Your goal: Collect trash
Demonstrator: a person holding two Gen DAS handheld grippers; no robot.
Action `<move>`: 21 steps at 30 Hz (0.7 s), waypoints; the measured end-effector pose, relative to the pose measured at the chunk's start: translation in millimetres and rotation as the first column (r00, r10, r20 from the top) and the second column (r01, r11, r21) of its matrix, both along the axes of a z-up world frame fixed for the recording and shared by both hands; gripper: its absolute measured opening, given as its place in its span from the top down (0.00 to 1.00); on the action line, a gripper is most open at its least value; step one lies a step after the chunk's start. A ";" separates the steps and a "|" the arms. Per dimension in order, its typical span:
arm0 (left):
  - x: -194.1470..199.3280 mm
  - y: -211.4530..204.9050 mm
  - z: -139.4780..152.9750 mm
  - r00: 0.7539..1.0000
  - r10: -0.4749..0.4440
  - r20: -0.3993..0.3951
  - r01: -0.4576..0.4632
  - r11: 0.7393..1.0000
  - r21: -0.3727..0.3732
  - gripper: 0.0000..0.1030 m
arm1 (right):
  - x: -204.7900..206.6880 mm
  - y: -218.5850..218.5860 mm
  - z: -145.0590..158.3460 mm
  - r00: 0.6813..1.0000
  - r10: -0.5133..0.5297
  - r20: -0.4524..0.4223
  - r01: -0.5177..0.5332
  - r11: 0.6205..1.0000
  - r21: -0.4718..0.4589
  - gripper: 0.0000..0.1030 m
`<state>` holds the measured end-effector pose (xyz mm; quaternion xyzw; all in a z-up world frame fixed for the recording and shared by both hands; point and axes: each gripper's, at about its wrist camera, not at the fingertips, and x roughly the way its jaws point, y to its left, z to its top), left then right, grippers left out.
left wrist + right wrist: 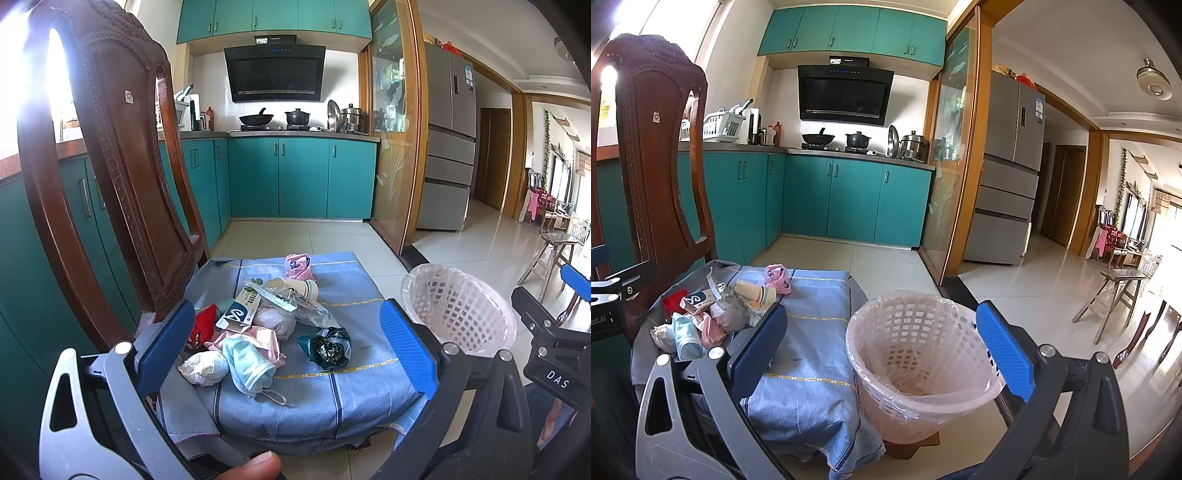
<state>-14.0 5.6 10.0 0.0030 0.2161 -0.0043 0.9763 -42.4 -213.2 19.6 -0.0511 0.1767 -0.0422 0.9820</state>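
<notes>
Broadly, a teal-fronted kitchen fills the far side of both views, with a dark carved wooden chair (110,166) standing at the near left. Before the chair sits a low counter draped in a blue cloth with yellow stripes (332,387), and the trash lies heaped on its left half. Just right of the counter stands a pale pink lattice plastic wastebasket lined with a clear bag (919,369), resting on a small wooden block on the tiled floor; its inside looks nearly bare.

Within the heap, a crumpled light blue face mask (245,363) lies nearest, its ear loop trailing onto the cloth. A dark green crinkled foil packet (327,347) sits apart to the right of the pile. A white crumpled paper ball (203,367) rests at the near left, touching the mask. A clear plastic wrapper with a serrated edge (291,304) spreads across the middle, over a striped paper cup lying on its side (297,288). A blue-and-white printed card box (240,310) leans beside a red scrap (203,319). A pink plastic bag (299,266) lies at the far edge.

The left tool (286,341) hangs over the heap with its blue pads spread wide, grasping nothing. The right tool (882,347) is likewise released, its pads flanking the wastebasket's rim without touching it.
</notes>
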 end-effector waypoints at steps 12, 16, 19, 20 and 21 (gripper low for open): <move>-0.6 0.1 0.1 1.000 0.000 0.001 0.000 1.000 0.001 0.03 | -4.6 -3.8 2.4 1.000 -0.008 0.015 0.008 1.000 0.012 0.03; 0.2 0.4 0.6 1.000 -0.002 0.002 0.002 1.000 0.000 0.03 | -6.5 -5.0 2.3 1.000 -0.009 0.019 0.008 1.000 0.015 0.03; -0.8 1.5 1.6 1.000 -0.002 0.003 0.002 1.000 -0.001 0.03 | -8.6 -5.6 1.9 1.000 -0.013 0.025 0.013 1.000 0.016 0.03; -2.2 0.6 1.2 1.000 0.000 0.003 0.000 1.000 0.000 0.03 | -8.7 -5.4 1.9 1.000 -0.014 0.027 0.014 1.000 0.015 0.03; -2.3 0.8 1.5 1.000 0.001 0.004 -0.001 1.000 0.000 0.03 | -9.2 -5.4 1.9 1.000 -0.013 0.028 0.013 1.000 0.015 0.03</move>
